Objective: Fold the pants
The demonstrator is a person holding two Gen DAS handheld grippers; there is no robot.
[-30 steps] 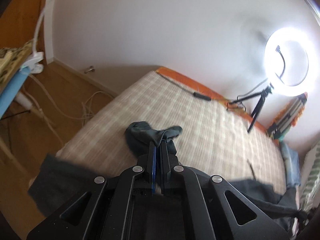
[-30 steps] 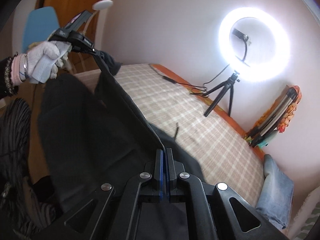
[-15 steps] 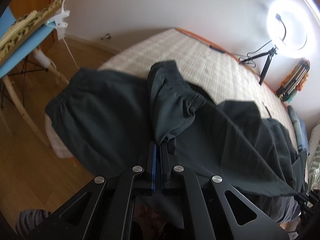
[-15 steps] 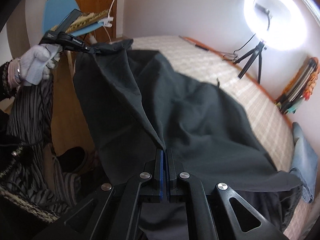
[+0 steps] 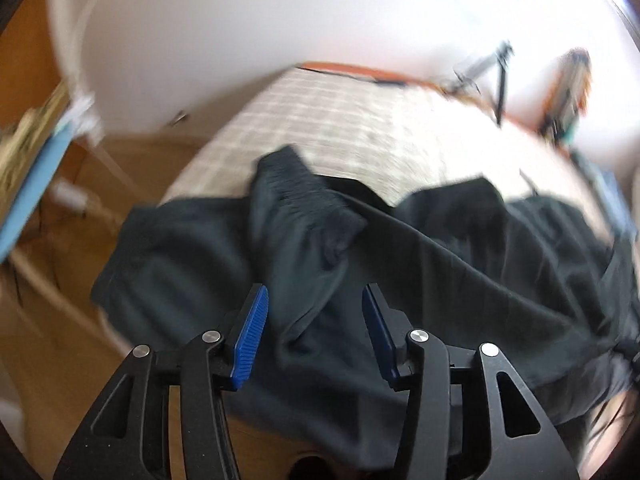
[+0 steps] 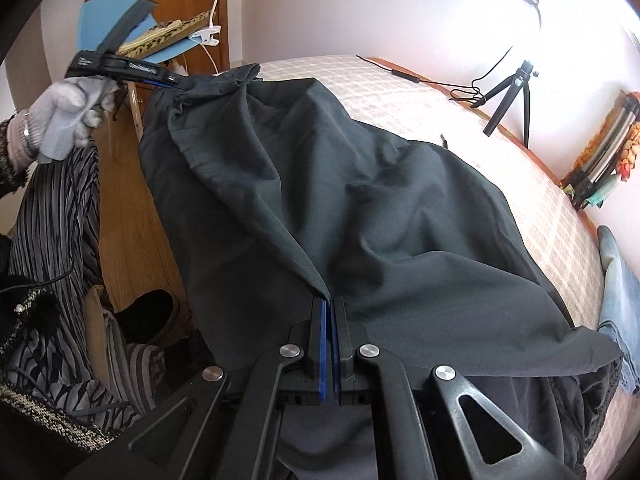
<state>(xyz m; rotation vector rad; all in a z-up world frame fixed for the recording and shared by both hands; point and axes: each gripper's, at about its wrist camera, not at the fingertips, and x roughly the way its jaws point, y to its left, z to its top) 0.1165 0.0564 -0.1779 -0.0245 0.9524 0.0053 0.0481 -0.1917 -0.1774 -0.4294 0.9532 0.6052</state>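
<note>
1. Dark pants (image 6: 360,208) lie spread over the near edge of a bed (image 6: 460,120) with a checked cover, part of the cloth hanging off the bed's side toward the wooden floor (image 6: 136,216)
2. The right gripper (image 6: 329,304) has its fingers (image 6: 322,344) clenched on a fold of the pants, the cloth rising to a peak at the tips
3. The left gripper (image 5: 314,308), blurred in its own view, is opening: its blue fingers (image 5: 250,336) stand apart with pants cloth between them, the pads not pressing on it
4. From the right wrist view the left gripper (image 6: 172,80) shows at the pants' gathered waistband, held by a gloved hand (image 6: 68,116)
5. A bunched waistband (image 5: 304,196) lies on the bed beyond the left gripper's fingers
6. A small tripod (image 6: 516,96) stands at the bed's far edge by the wall; a blue chair (image 6: 108,20) stands off the bed's far left corner; light blue jeans (image 6: 616,280) lie at the bed's right edge
</note>
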